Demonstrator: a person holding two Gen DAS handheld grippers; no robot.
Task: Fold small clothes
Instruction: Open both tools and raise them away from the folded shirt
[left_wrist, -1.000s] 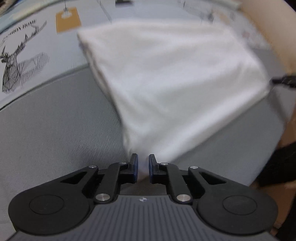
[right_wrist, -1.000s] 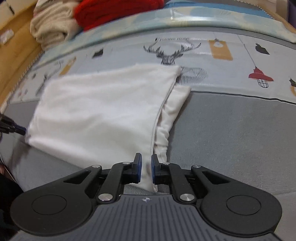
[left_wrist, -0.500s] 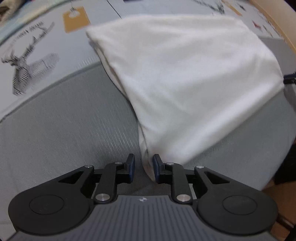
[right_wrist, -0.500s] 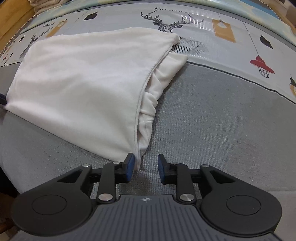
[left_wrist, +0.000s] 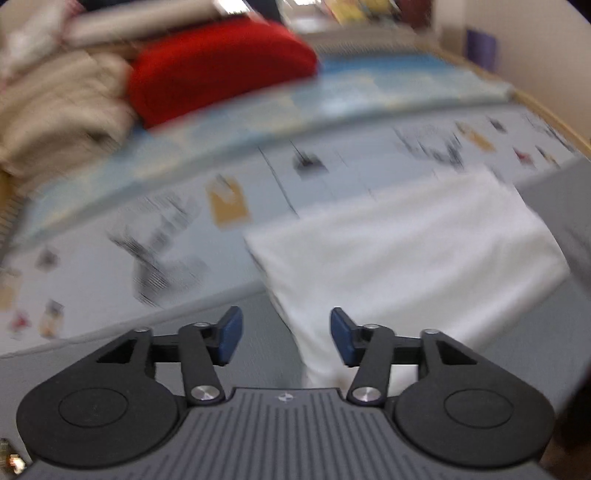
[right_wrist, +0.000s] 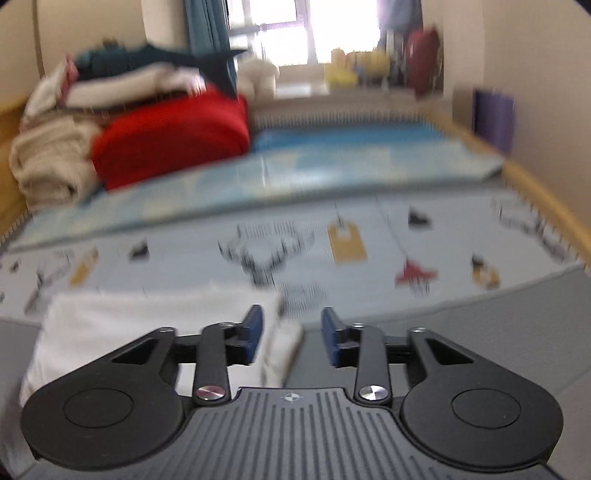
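Both hand-held tools tilt downward above the folded white cotton garment (left_wrist: 402, 254): left gripper (left_wrist: 284, 334) and right gripper (right_wrist: 291, 334), jaws opening, grasping nothing.

The white garment (left_wrist: 406, 251) lies folded flat on the bed, partly on the grey cover, partly on the printed sheet. Its right edge shows bunched layers (right_wrist: 284, 343).

Bed (right_wrist: 461, 343) bears white garment (left_wrist: 406, 258) (folded, flat).

motion-blurred printed mat (left_wrist: 155, 254), smeared clothes pile (right_wrist: 55, 162), white garment (right_wrist: 122, 328) partly hidden behind right tongs (right_wrist: 291, 339)
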